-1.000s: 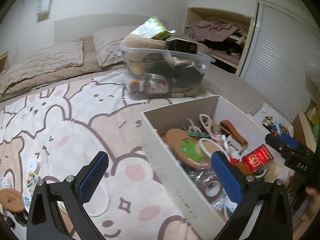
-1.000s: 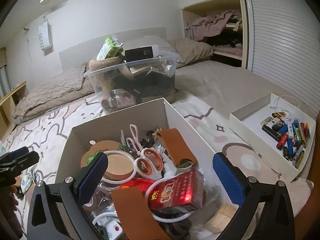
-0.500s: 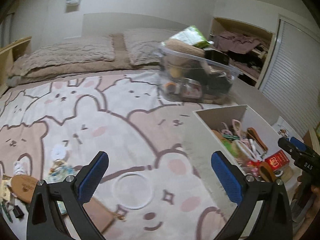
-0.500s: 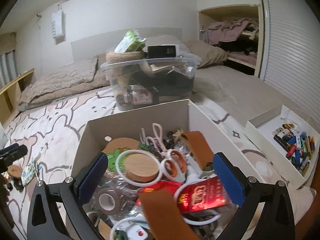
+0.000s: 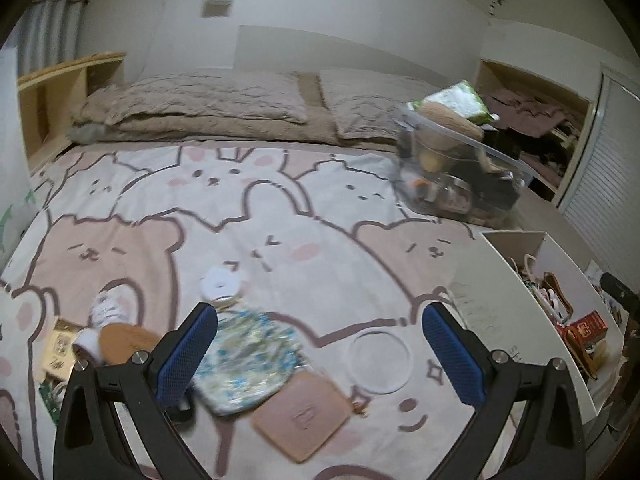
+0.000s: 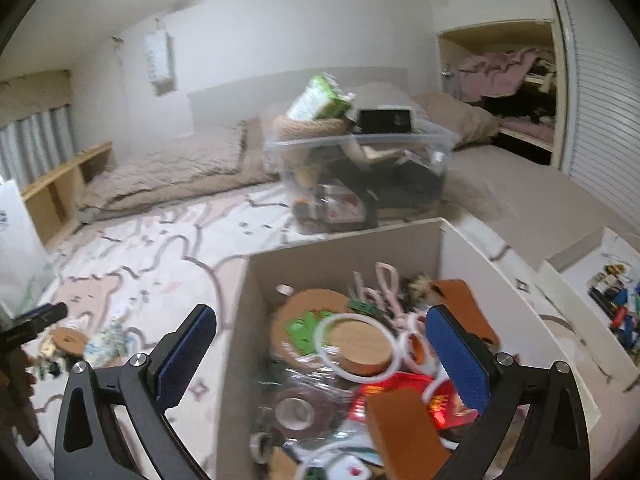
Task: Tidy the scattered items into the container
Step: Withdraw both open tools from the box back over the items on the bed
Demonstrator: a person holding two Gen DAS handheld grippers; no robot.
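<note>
My left gripper [image 5: 320, 352] is open and empty above scattered items on the cartoon bedspread: a blue floral pouch [image 5: 244, 360], a pink leather square [image 5: 300, 414], a clear ring [image 5: 378, 360], a white tape roll [image 5: 220, 285] and a round wooden coaster [image 5: 122, 342]. The white box [image 6: 340, 256] lies to the right, full of scissors, a red pack [image 6: 408, 394], tape and brown leather pieces. My right gripper [image 6: 320, 356] is open and empty over the box.
A clear plastic bin [image 5: 460, 176] of stuff stands farther back on the bed. A shallow white tray [image 6: 600, 300] of batteries and pens lies at the right. Pillows [image 5: 208, 100] and a wooden shelf [image 5: 52, 96] are at the back.
My left gripper has swung left, away from the box and over the scattered items. My right gripper has shifted slightly left over the box. Both stay open.
</note>
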